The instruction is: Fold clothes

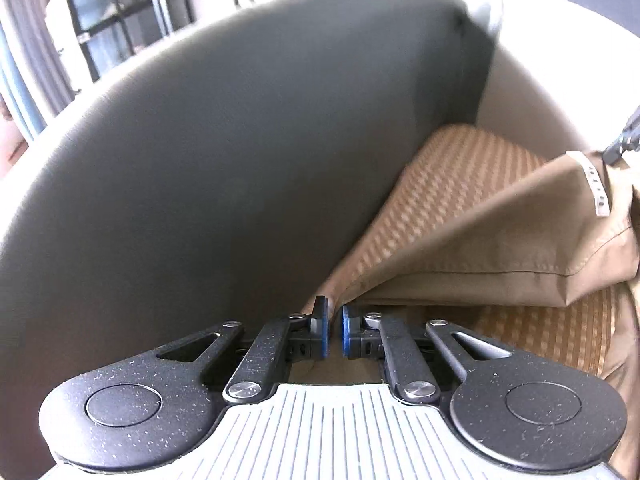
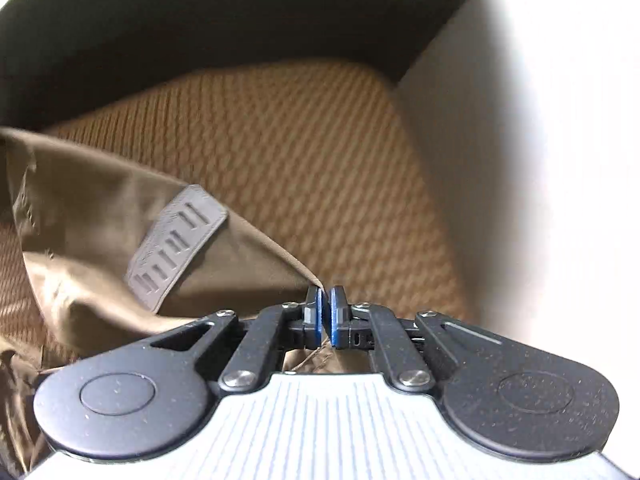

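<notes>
A home living room: dark sofa backrest (image 1: pixel 240 140), woven seat mat (image 2: pixel 300 152), curtains (image 1: pixel 24 80).

Both cameras are sitting on the grippers, looking forward and steeply down along the jaws, very near the woven mat (image 1: pixel 460 184). The left view is facing the dark backrest (image 1: pixel 240 140) behind the mat; the right view is facing the mat (image 2: pixel 300 152) itself. Both are sharing the mat and the brown cloth (image 1: pixel 500 240) lying on it.
</notes>
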The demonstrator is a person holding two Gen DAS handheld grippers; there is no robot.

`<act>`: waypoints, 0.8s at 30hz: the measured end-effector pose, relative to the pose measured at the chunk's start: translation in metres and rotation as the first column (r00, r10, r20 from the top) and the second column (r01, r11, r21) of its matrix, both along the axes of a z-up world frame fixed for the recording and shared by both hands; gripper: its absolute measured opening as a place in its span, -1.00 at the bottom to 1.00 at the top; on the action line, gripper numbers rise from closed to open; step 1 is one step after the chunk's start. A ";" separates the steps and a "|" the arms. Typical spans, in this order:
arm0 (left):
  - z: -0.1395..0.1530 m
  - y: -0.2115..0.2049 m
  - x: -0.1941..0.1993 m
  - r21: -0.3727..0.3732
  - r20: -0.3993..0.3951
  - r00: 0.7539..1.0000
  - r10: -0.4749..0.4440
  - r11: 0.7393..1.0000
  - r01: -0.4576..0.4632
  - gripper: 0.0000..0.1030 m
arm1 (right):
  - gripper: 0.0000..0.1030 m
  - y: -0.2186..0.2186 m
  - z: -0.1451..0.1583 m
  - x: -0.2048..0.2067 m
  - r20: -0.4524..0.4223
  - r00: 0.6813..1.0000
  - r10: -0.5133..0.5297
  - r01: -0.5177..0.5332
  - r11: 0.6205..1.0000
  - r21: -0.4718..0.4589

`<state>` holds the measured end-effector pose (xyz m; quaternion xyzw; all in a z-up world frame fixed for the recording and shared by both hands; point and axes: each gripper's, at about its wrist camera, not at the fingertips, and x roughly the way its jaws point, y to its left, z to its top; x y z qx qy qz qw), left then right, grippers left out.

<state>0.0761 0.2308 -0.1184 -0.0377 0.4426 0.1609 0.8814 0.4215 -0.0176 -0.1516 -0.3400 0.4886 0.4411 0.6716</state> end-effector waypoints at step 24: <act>0.035 -0.041 -0.055 -0.117 -0.135 0.934 -0.331 0.941 0.317 0.04 | 0.57 -0.122 0.081 -0.079 -0.050 0.865 -0.500 0.438 0.702 0.561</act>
